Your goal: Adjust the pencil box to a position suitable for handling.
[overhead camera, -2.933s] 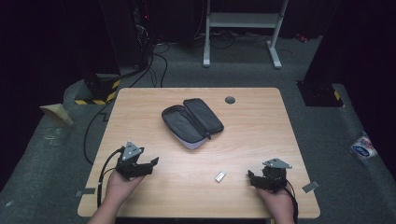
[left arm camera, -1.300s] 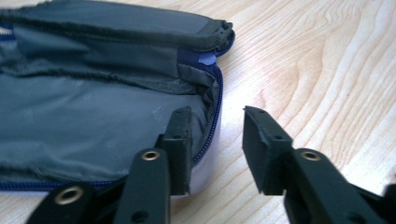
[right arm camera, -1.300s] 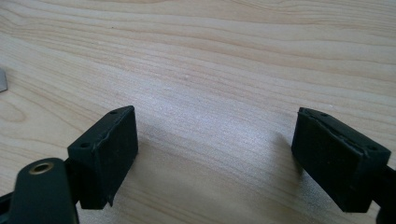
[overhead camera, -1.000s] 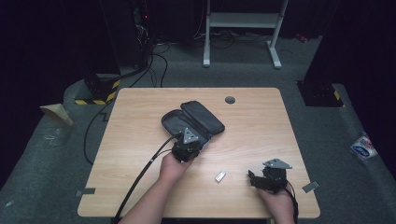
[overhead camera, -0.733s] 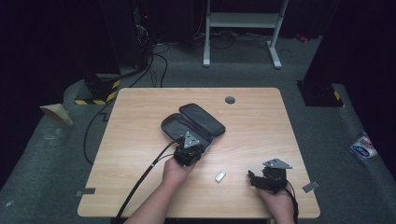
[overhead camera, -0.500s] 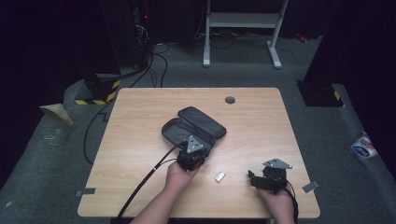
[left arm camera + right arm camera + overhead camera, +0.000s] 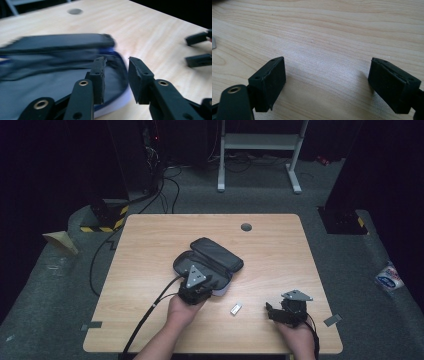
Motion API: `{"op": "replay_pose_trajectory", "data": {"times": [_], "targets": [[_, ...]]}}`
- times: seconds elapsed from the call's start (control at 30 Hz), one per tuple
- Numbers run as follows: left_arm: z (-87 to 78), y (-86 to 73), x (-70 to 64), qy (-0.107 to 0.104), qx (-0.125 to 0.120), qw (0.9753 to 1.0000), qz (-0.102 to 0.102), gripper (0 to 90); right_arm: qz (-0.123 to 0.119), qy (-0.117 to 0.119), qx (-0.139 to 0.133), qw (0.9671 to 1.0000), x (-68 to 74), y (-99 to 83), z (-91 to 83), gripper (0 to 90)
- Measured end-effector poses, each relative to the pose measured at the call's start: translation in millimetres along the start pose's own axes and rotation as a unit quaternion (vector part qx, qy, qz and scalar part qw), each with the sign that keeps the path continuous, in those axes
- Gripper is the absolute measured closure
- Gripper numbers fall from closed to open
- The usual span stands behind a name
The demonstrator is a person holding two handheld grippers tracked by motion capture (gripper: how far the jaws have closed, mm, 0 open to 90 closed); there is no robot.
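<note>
Two tools in play, one per hand, both near the 6 o'clock edge of the wooden surface point(image 7: 150, 245). Right tool point(image 7: 270, 312) sits low at about 5 o'clock in the high view, hand point(image 7: 296, 336) behind it, jaws pointing toward 9 o'clock. Its own view has the two black jaws spread wide with nothing but bare wood grain between them, so it's open and holding nothing.

Just left of it, between the two tools, a small silvery flat thing point(image 7: 236, 308) lies on the wood, too small to say what it is.

Left tool point(image 7: 199, 281) is further in, around the middle of the surface, with the left hand point(image 7: 182, 309) gripping it from behind and its cable point(image 7: 150, 312) trailing back toward 7 o'clock. In the left gripper view the jaws stand a modest gap apart, hovering right over the near rim of the dark zip case point(image 7: 50, 65), one jaw over the grey lining, the other over the wood just outside the blue edge. Can't tell if either jaw actually touches the fabric; nothing is clamped.

The case point(image 7: 220, 257) is open like a clamshell at dead centre, long axis running roughly 10 to 4 o'clock, lid half lying on the far side.

Furthest out, a small dark round hole point(image 7: 246, 226) in the wood near 12 o'clock.
</note>
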State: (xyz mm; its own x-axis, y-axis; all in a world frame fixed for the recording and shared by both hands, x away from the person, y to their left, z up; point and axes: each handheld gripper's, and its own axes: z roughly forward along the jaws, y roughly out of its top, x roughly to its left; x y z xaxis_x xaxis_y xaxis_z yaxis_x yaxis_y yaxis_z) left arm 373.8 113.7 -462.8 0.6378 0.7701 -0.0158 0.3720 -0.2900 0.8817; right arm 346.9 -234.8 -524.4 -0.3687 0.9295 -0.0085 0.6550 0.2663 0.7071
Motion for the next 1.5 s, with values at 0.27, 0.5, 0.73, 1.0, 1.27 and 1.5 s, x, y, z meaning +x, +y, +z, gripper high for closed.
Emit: {"op": "replay_pose_trajectory", "data": {"times": [0.27, 0.5, 0.73, 1.0, 1.27, 1.5], "targets": [[-19.8, -2.9, 56.1, 0.076, 0.008, 0.9969, -0.022, 61.0, 0.0, 0.0, 0.0, 1.0, 0.1, 0.0, 0.0, 14.2], [-14.7, -10.6, 102.3, 0.116, 0.028, 0.9908, -0.065, 60.9, 0.0, 0.0, 0.0, 1.0, -0.1, -0.1, -0.1, 14.3], [1.3, -21.1, 122.9, 0.119, 0.055, 0.9859, -0.104, 61.5, 0.018, 0.019, -0.014, 0.9996, -6.3, -2.3, -3.7, 22.1], [1.4, -27.2, 123.4, 0.09, 0.057, 0.9872, -0.119, 69.1, 0.004, 0.038, -0.03, 0.9988, -1.9, -1.4, -10.5, 31.9], [-4.6, -39.7, 110.4, 0.066, 0.047, 0.9902, -0.114, 70.4, -0.008, 0.046, -0.05, 0.9976, 11.8, 5.0, -16.7, 32.0], [-9.8, -47.3, 87.4, 0.031, 0.032, 0.9938, -0.101, 68.6, -0.019, 0.053, -0.046, 0.9974, 24.3, 12.5, -12.7, 34.5]]}}
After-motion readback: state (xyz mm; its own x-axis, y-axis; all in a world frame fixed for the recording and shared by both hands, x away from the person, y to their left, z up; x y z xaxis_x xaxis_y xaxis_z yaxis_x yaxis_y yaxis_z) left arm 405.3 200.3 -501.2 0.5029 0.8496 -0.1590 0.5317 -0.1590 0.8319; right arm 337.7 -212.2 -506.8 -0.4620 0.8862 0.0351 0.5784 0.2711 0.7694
